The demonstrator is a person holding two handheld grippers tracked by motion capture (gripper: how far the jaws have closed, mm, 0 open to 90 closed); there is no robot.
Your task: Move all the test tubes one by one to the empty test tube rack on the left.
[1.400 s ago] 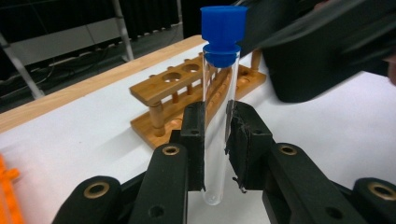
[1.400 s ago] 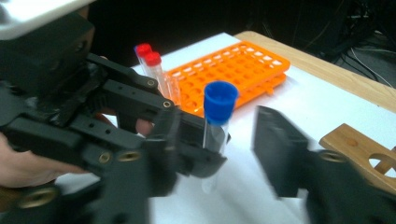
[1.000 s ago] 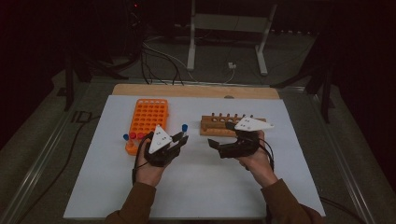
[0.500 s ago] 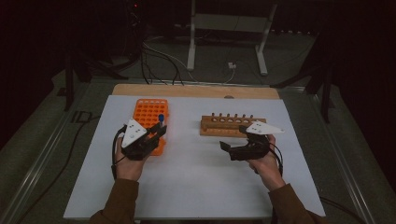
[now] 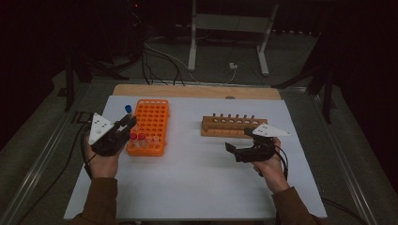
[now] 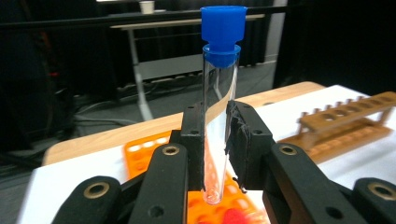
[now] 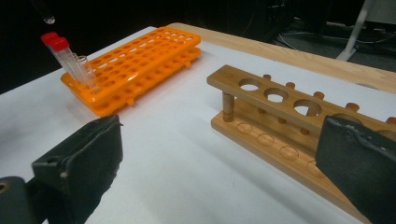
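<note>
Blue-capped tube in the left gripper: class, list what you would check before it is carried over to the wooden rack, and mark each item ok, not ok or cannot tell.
1. Left gripper shut on the blue-capped tube: ok, fingers press both sides.
2. Tube upright in the grip: ok, roughly vertical in the left gripper view.
3. Cap seated on the tube: ok.
4. Tube clear of the orange rack: ok, lifted at its left edge in the high view.
5. Wooden rack holes free: ok for those visible.
6. Right gripper open, holding nothing: ok.
</note>
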